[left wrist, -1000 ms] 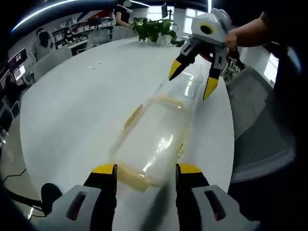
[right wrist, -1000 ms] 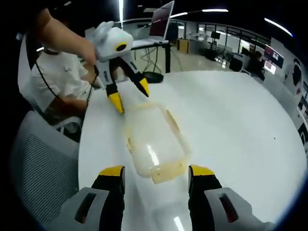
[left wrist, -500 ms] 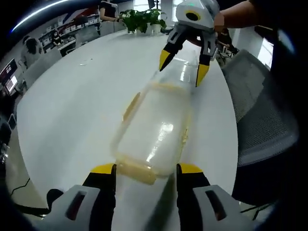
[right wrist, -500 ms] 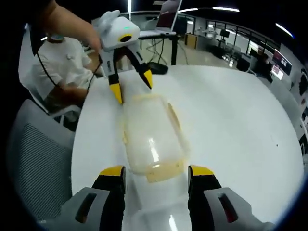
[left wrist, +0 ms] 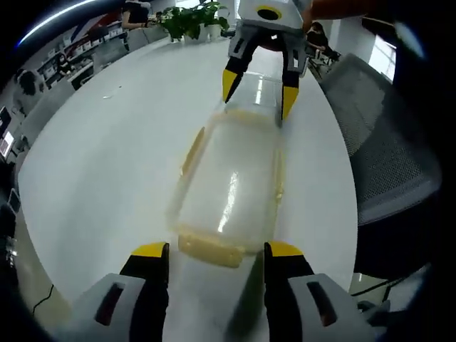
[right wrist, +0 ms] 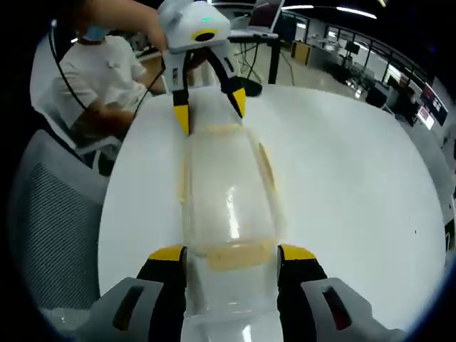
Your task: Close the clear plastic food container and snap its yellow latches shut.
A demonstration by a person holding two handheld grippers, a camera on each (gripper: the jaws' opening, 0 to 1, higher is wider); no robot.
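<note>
A clear plastic food container with its lid on lies lengthwise on the white table. Pale yellow latches show at its ends and long side. My left gripper is open, its jaws flanking the near end latch. At the far end my right gripper hangs open, its yellow fingertips astride that end. In the right gripper view the container runs away from me, my right gripper open around the near yellow latch, and the left gripper open over the far end.
A grey mesh chair stands beside the table edge. A potted plant sits at the table's far end. A seated person in a white shirt is beyond the table, with a laptop behind.
Both grippers have lined up with the container's long axis and come closer to its two ends. The container has stayed on the table.
</note>
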